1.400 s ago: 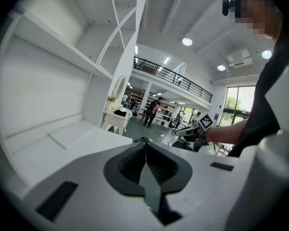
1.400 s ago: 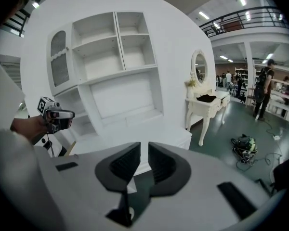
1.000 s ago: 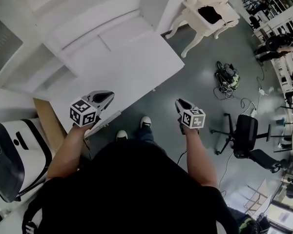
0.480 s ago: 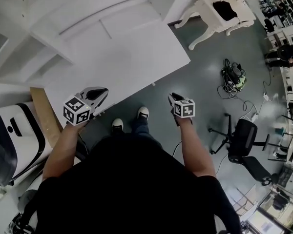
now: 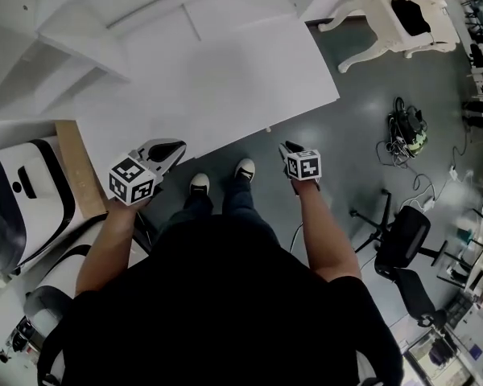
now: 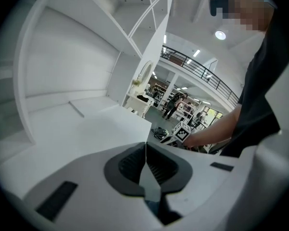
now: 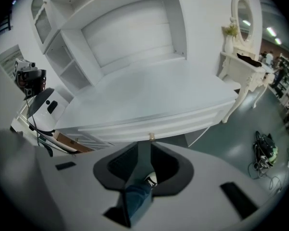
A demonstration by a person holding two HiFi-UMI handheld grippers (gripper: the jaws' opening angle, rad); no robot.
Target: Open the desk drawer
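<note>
The desk at twelve o'clock is plain white; its knob is brassy tan. The floor is dark grey-green. The left gripper and right gripper are pale grey with black jaw linings, each bearing black-and-white square markers; the right one's jaws have just been opening, empty. The shirt is black, the jeans blue, the shoes black and white. At nine o'clock a board is brown; at four o'clock a chair is black.
</note>
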